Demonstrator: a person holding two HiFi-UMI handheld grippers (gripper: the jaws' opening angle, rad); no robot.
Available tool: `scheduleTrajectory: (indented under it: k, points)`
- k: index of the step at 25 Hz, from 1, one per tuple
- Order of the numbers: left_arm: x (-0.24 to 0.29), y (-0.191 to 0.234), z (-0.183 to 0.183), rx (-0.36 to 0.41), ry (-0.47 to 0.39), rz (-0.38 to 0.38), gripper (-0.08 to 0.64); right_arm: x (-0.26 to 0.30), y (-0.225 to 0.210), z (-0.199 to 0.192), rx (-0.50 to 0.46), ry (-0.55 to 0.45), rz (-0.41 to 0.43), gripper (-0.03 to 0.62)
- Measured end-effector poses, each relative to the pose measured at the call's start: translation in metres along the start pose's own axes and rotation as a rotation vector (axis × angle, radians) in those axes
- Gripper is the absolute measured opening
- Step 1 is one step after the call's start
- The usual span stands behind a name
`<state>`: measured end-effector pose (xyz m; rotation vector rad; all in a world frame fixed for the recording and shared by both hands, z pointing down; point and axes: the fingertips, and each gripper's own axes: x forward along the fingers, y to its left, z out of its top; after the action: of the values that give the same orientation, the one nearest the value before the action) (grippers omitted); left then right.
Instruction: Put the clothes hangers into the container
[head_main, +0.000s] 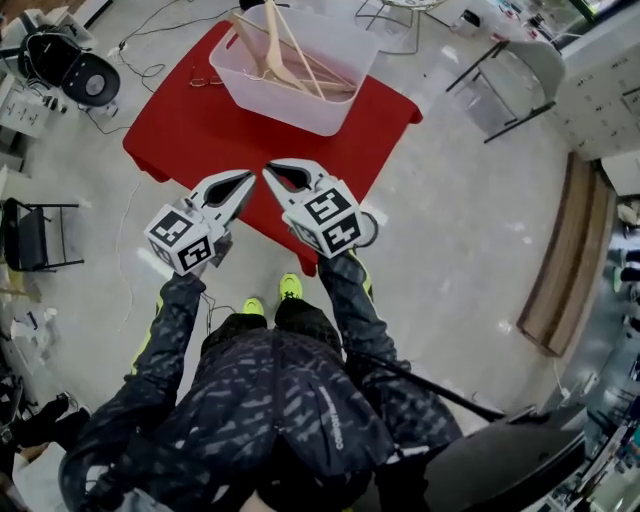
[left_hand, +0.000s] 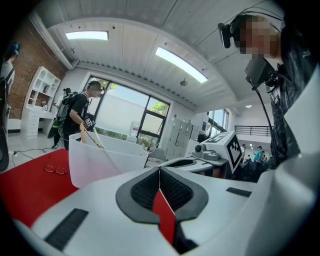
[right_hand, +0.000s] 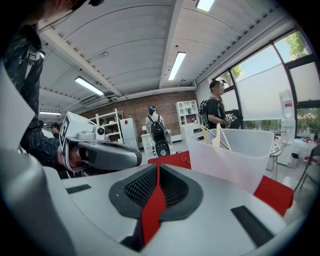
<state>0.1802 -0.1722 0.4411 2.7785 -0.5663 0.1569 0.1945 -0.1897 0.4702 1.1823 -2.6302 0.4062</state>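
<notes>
A translucent white container (head_main: 300, 70) stands at the far side of the red table (head_main: 200, 130). Several wooden clothes hangers (head_main: 285, 60) lie inside it, some poking above the rim. My left gripper (head_main: 250, 178) and right gripper (head_main: 268, 172) hover side by side over the table's near edge, tips almost touching, both shut with nothing in them. The left gripper view has its shut gripper (left_hand: 159, 170) pointing past the container (left_hand: 100, 160) and hangers (left_hand: 90, 136). In the right gripper view the shut gripper (right_hand: 158, 167) faces the container (right_hand: 235, 160) with the hangers (right_hand: 217, 137) sticking up.
A pair of glasses (head_main: 205, 80) lies on the table left of the container. Cables (head_main: 150, 45) trail over the floor behind the table. A black folding chair (head_main: 35, 235) stands at the left and a metal-legged table (head_main: 510, 70) at the right. People (left_hand: 77, 117) stand in the background.
</notes>
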Motion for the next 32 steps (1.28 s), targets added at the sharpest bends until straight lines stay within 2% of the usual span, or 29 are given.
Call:
scheduleTrajectory:
  k: [4, 8, 16, 22, 32]
  points:
    - [-0.007, -0.006, -0.016, -0.028, 0.004, -0.006, 0.011, 0.0, 0.006, -0.018, 0.01, 0.023, -0.004, 0.025]
    - [-0.041, 0.003, -0.027, -0.041, -0.002, 0.026, 0.011, 0.011, 0.031, -0.025, 0.006, 0.045, 0.006, 0.025]
    - [-0.113, -0.003, -0.018, -0.028, -0.05, 0.053, 0.011, 0.014, 0.098, -0.015, -0.036, 0.058, 0.022, 0.025]
    - [-0.16, -0.037, -0.022, 0.007, -0.057, 0.002, 0.011, 0.002, 0.16, -0.016, -0.036, 0.054, 0.014, 0.025]
    - [-0.238, -0.119, -0.04, 0.036, -0.067, -0.09, 0.011, -0.04, 0.273, -0.03, -0.038, 0.053, 0.009, 0.025]
